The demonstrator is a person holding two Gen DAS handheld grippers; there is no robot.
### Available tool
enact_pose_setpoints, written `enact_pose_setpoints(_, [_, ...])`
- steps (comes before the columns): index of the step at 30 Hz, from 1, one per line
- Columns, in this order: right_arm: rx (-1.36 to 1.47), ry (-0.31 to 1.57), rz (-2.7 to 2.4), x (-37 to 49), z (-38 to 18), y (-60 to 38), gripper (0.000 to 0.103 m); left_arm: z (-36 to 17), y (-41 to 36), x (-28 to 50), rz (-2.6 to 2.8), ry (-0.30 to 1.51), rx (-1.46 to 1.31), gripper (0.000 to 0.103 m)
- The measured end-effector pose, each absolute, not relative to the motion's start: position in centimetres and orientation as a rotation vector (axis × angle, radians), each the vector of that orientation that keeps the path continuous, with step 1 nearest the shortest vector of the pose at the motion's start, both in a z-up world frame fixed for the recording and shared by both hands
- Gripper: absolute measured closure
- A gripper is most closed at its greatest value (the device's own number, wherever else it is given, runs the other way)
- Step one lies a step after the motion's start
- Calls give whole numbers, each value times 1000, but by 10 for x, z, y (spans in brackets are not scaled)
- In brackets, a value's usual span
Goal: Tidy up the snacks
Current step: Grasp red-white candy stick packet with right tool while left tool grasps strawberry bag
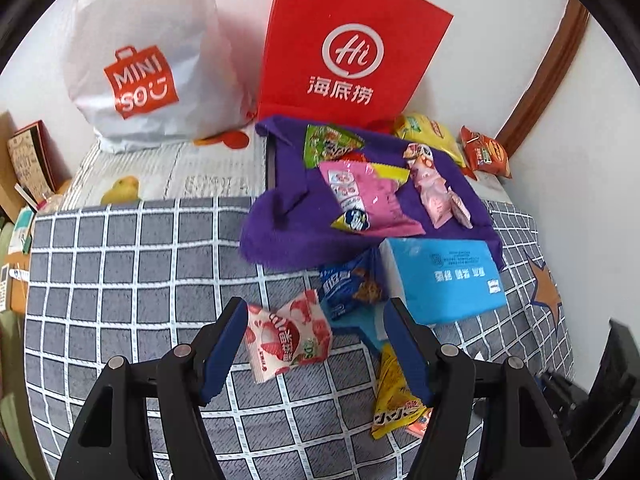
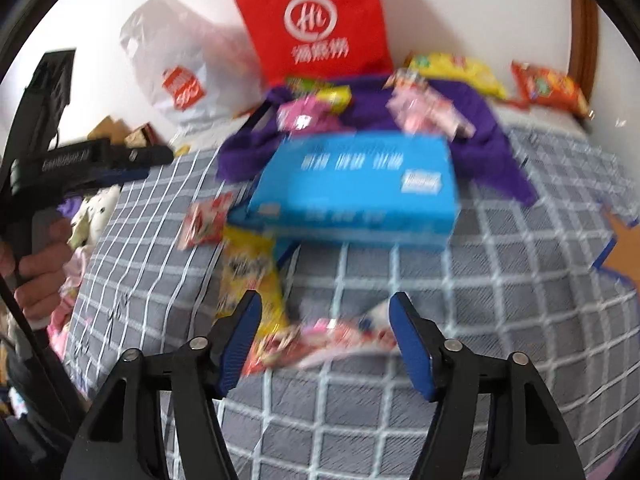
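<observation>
Checked bedcover (image 1: 120,280); left claw (image 1: 316,344), right claw (image 2: 326,340) angled down, both released over snack packets.

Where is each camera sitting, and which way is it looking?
Left wrist: on the left gripper, looking down along its open fingers at a strawberry packet on the checked blanket.
Right wrist: on the right gripper, open fingers over a blurry red packet; the person's left hand shows.
Both share: blue box, purple cloth, red bag.
</observation>
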State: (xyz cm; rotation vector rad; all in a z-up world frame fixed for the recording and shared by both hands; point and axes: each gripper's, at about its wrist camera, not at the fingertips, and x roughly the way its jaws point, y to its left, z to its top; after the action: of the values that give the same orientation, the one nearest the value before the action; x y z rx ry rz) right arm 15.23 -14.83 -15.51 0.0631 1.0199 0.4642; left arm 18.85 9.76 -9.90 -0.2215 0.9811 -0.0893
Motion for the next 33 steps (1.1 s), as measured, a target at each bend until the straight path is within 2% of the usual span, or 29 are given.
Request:
enact_pose_setpoints(7, [110, 1074, 487, 140, -177, -141, 37, -99, 94, 192, -100, 982, -211, 35])
enact_pose_setpoints(16, [223, 1129, 430, 169, -194, -149, 37, -106, 110, 181, -79, 990, -220, 35])
enact_pose_setpoints(22, [97, 1087, 387, 173, -194, -133, 37, -107, 125, 182, -39, 998, -246, 35])
enact_pose_setpoints(24, [54, 1066, 388, 172, -195, -128, 46, -108, 124, 183, -39, 997, -245, 35])
enact_pose_setpoints(25, [36, 1056, 394, 171, -195, -127, 57, -109, 124, 183, -40, 998, -243, 35])
enact_pose_setpoints(26, [25, 1048, 401, 171, -195, -127, 64, -110, 123, 183, -40, 1000, -241, 35])
enact_pose_setpoints(29, [4, 1032, 404, 172, -191, -136, 71, -119, 119, 185, -36, 1018, -228, 35])
enact_pose_setpoints(33, [4, 1040, 361, 181, -189, -162, 72, -138, 119, 189, -26, 1054, -247, 35])
